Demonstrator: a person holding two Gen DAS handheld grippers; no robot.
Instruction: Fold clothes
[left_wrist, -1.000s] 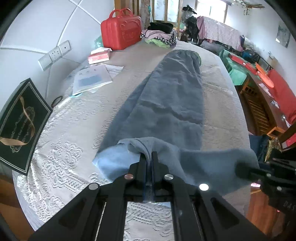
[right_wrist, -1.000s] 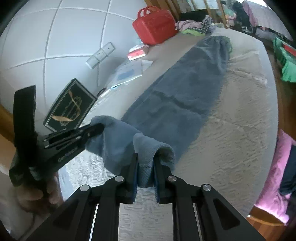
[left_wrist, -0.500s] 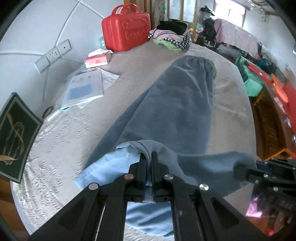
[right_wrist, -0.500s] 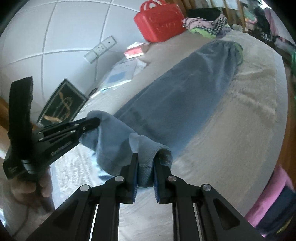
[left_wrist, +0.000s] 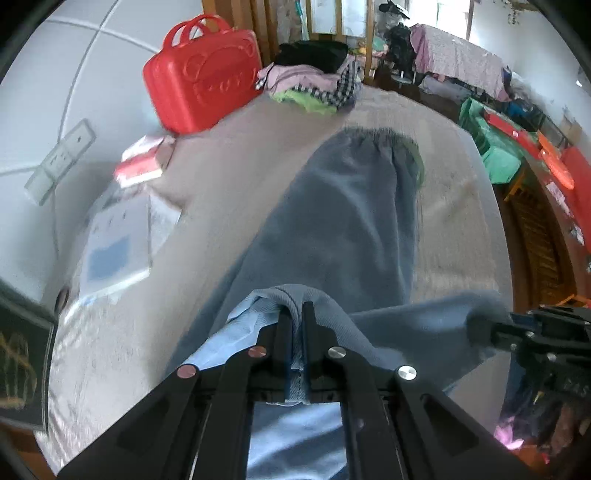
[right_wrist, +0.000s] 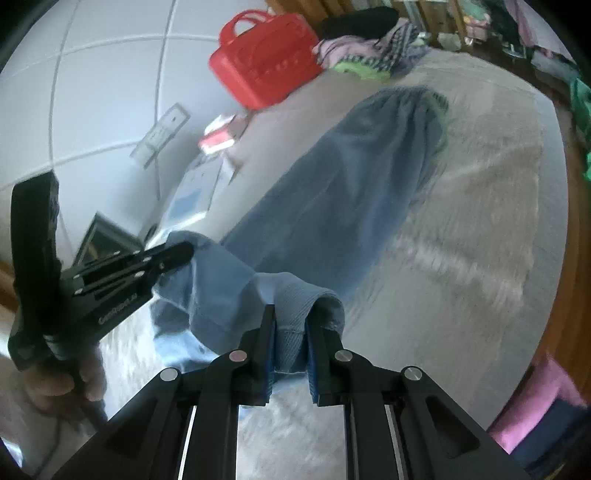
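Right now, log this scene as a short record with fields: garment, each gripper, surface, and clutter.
garment: blue-grey trousers, laid lengthwise on the table, elastic waistband at the far end, near hem lifted
left gripper: shut on the near hem
right gripper: shut on the near hem, to the right of the left gripper
surface: table with pale lace cloth
clutter: red case, pile of clothes, papers, red-and-white box, black folder
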